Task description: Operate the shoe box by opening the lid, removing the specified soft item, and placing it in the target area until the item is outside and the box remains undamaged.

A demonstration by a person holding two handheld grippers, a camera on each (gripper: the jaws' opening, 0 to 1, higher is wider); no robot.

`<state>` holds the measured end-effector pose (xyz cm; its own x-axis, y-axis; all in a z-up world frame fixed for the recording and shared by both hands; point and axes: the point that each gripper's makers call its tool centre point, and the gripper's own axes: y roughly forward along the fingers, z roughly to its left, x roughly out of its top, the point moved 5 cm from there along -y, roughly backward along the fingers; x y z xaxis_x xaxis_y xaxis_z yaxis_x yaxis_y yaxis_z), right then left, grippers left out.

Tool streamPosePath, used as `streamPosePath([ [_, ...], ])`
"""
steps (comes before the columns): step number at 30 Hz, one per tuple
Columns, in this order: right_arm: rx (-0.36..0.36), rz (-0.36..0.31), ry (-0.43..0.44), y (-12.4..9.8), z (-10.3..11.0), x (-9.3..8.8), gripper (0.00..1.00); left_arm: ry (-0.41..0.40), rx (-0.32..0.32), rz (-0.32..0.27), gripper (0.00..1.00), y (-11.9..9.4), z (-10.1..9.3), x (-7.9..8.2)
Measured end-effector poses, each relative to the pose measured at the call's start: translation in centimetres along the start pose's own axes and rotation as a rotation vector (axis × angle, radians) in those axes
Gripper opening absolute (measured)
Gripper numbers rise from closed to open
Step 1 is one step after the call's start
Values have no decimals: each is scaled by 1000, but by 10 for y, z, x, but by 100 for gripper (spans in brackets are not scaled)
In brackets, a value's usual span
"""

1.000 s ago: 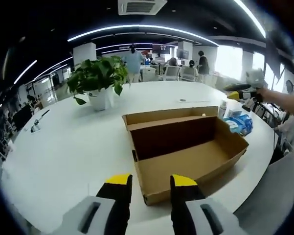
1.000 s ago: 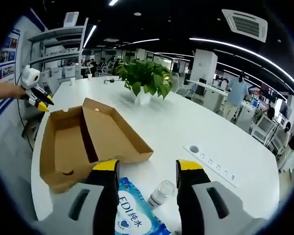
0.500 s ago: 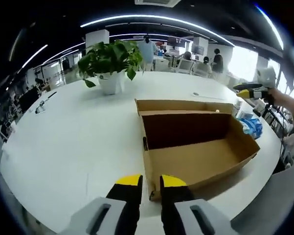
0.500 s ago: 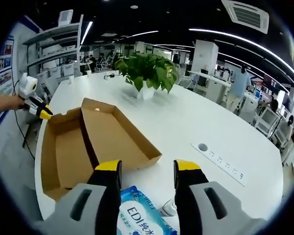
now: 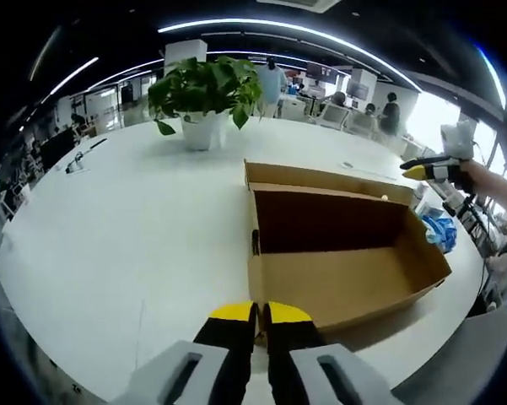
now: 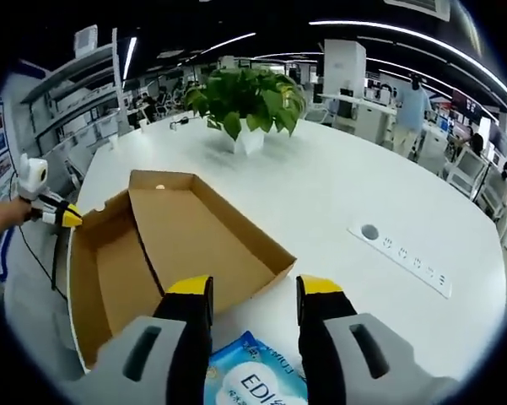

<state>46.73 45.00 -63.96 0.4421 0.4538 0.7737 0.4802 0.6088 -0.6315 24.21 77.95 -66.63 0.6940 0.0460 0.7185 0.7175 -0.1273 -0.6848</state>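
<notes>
An open brown cardboard shoe box (image 5: 337, 253) is seen at the round white table's (image 5: 110, 236) edge, the left gripper (image 5: 251, 314) nearly closed, the right gripper (image 6: 246, 288) held apart above a blue soft pack (image 6: 257, 384).

Count of things on the white table

One open cardboard shoe box (image 5: 337, 253), one blue wipes pack (image 6: 257, 380), one potted plant (image 5: 204, 93), one power strip (image 6: 401, 253), and two yellow-tipped grippers.

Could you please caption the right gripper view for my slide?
Open right gripper above a blue wipes pack, facing an open, empty cardboard box.
</notes>
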Motion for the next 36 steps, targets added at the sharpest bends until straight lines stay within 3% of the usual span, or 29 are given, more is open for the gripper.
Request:
streamPosePath([
  [8,-5,69,133,27,-5,-8,31,19,12,13,3,0,-1,0],
  [10,-18,112,173,35,-7,-12,30,18,12,17,3,1,-1,0],
  [18,-51,154,304,59,-17,-16,22,24,13,25,3,1,-1,0],
  [28,-62,181,453,66,-14,-25,12,15,6,17,3,1,-1,-1],
  [32,-66,185,472,64,-13,-27,10,14,6,19,3,2,-1,-1],
  [36,-80,162,432,59,-14,-21,6,4,3,16,3,2,-1,-1],
])
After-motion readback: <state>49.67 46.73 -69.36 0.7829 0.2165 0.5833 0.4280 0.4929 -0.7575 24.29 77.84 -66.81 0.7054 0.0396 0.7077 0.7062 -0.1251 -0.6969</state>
